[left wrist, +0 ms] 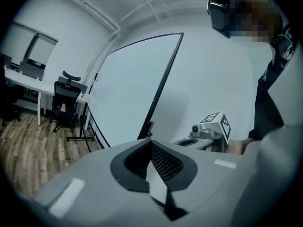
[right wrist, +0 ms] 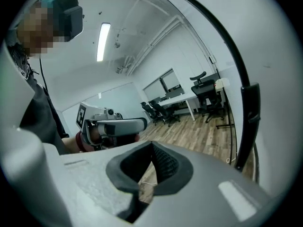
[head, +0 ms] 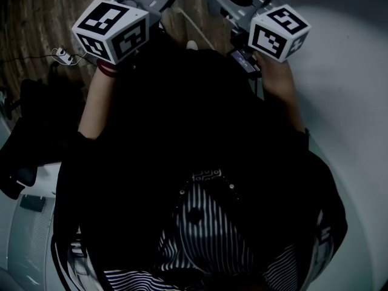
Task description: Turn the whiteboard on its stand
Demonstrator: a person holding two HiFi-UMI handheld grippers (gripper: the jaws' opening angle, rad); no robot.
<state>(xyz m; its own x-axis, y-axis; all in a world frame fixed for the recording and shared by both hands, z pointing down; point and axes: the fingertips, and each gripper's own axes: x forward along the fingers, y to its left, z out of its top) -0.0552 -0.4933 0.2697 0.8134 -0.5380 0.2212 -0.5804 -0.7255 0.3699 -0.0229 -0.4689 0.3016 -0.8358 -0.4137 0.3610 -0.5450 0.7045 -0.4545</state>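
Left gripper [left wrist: 152,145], right gripper [right wrist: 151,148]: jaws pressed together, both empty. Whiteboard [left wrist: 130,86] upright just ahead (black frame edge [left wrist: 163,79] nearest). Spread your jaws, clamp that edge, turn slowly.

whiteboard [left wrist: 132,93] bottom edge hidden behind left gripper [left wrist: 150,148], lower corner unseen

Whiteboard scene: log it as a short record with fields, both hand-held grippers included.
board: large white whiteboard with black frame, standing, neither gripper on it
left hand-held gripper: jaws together, empty, pointed toward the board
right hand-held gripper: jaws together, empty, near the board's black edge
background: black office chair, white desk, wood-plank floor
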